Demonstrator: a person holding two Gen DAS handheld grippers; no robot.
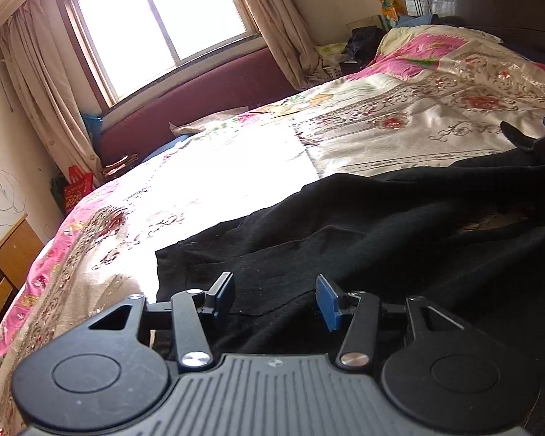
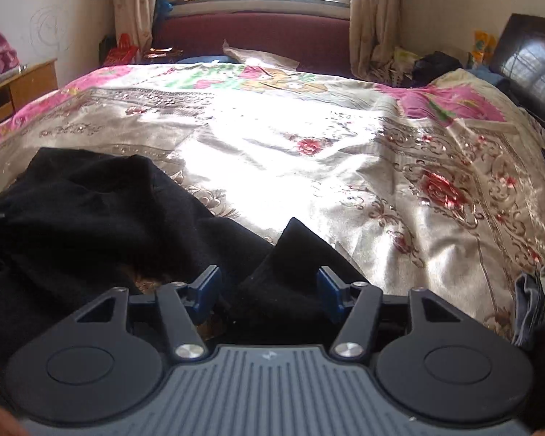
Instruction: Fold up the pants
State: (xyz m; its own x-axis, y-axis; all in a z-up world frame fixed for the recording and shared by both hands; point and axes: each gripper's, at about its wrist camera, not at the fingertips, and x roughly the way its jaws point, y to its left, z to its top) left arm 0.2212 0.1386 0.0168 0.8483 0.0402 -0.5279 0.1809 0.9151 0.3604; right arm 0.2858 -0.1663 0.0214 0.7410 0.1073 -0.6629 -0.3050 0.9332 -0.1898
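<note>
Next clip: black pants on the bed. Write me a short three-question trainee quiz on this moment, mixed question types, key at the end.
1. True or false: the left gripper is clamped shut on the black pants.
2. What stands between the right gripper's open jaws?
A. a peak of pants fabric
B. a pillow
C. nothing
3. Fill in: the pants lie on a floral ____.

Key: 1 false, its jaws are open over the fabric; 2 A; 3 bedspread.
</note>
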